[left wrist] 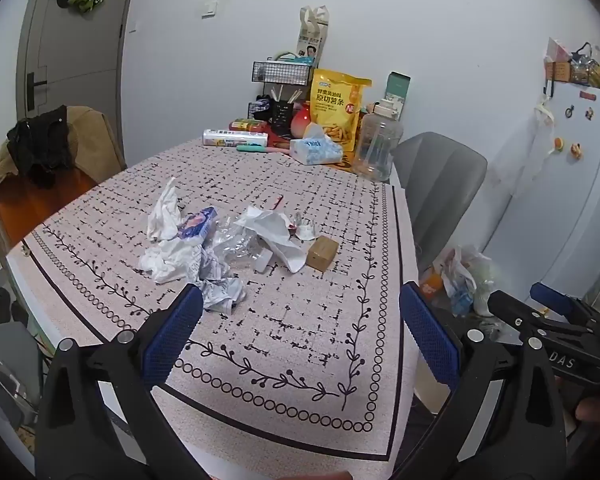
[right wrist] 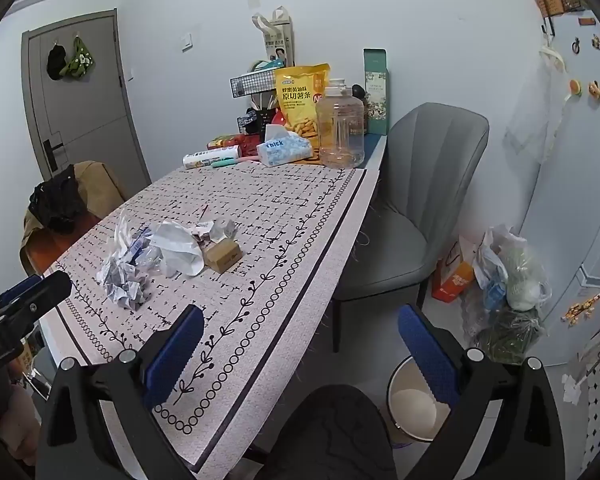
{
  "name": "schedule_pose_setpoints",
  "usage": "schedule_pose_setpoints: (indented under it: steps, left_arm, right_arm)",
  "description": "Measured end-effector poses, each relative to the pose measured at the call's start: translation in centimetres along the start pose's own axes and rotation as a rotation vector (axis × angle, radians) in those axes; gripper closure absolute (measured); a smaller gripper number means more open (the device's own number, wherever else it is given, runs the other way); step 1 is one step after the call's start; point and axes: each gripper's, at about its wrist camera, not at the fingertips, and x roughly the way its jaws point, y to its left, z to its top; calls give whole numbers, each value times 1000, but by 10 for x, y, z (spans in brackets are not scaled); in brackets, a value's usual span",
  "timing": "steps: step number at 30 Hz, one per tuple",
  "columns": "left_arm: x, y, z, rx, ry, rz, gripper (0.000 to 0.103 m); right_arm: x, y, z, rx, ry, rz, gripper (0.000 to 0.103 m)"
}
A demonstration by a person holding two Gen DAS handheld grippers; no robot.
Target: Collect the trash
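A pile of trash lies mid-table on the patterned cloth: crumpled white tissue, a blue packet, clear plastic, white paper, a small cardboard box and crumpled printed paper. My left gripper hovers open over the near part of the table, short of the pile, with nothing between its fingers. In the right wrist view the pile and box lie to the left. My right gripper stands open and empty over the table's right edge. A white-lined bin stands on the floor below.
At the table's far end stand a yellow snack bag, a tissue pack, a clear jug and a wire rack. A grey chair and filled bags are on the right, a clothes-draped chair on the left.
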Motion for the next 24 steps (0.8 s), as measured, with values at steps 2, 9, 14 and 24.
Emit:
schedule_pose_setpoints:
  steps: [2, 9, 14, 24]
  left_arm:
    - [0, -2, 0, 0, 2, 2, 6]
    - [-1, -3, -4, -20, -14, -25, 6]
    - [0, -1, -2, -22, -9, -31, 6]
    - [-2, 0, 1, -13, -18, -14, 6]
  right_arm:
    - [-1, -1, -1, -16, -18, -11, 8]
    - [-4, -3, -4, -15, -32, -25, 8]
    - [-4, -9, -4, -12, -29, -26, 8]
    - [-6, -1, 4, -15, -34, -24, 8]
